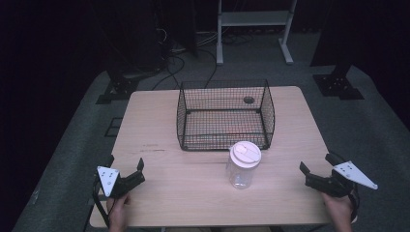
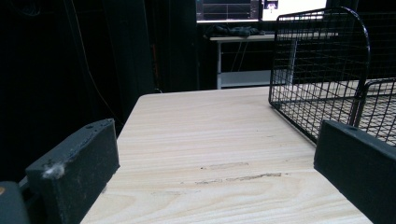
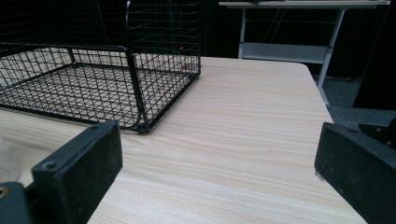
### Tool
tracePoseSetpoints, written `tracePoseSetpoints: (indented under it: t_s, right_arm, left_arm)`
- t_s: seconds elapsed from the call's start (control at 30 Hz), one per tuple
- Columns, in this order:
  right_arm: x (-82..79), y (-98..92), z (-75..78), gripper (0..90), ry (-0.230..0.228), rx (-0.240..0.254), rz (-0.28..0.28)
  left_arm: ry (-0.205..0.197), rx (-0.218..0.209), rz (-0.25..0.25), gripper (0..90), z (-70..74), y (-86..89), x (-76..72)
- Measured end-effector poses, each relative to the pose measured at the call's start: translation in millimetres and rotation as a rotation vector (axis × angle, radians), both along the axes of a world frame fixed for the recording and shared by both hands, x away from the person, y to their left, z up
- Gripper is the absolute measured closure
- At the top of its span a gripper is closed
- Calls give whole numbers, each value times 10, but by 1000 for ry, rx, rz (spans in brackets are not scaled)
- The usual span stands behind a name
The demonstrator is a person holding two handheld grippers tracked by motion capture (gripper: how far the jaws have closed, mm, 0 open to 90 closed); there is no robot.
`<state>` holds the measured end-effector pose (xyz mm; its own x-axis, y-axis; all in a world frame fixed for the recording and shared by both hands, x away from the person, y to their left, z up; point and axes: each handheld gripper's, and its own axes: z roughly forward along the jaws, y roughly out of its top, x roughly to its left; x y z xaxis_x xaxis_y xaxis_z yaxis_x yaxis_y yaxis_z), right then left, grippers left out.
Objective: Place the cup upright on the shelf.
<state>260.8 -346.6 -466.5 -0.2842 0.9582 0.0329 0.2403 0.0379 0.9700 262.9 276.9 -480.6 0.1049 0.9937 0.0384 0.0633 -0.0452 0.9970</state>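
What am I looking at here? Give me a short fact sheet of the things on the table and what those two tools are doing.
surface: wooden table
jar: clear plastic jar with white lid, upright, at the table's near middle
basket: black wire basket, just behind the jar, nothing visible inside
left hand-held gripper: open, at the near left edge, holding nothing
right hand-held gripper: open, at the near right edge, holding nothing
contact: neither touches the jar

Standing upright on the wooden table (image 1: 159, 166): a clear plastic jar (image 1: 242, 166), capped by a white lid (image 1: 245, 152), apparently empty. Sitting near the table's middle, just in front of the black wire basket (image 1: 225, 116), close to its low front edge. Resting well apart from both table sides, touching nothing but the tabletop.
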Motion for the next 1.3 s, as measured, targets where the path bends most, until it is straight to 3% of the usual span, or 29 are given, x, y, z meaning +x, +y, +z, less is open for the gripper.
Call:
tracePoseSetpoints:
  t_s: [0.33,0.87,1.3]
  right_arm:
    - [-7,26,32,4,-1,2,17]
    - [-27,199,87,4,4,4,95]
    - [-108,507,227,4,-19,-53,224]
  left_arm:
    - [-2,2,0,0,0,-3,-2]
    - [-2,5,-2,0,2,-6,-11]
    - [-3,12,-1,0,0,-16,-10]
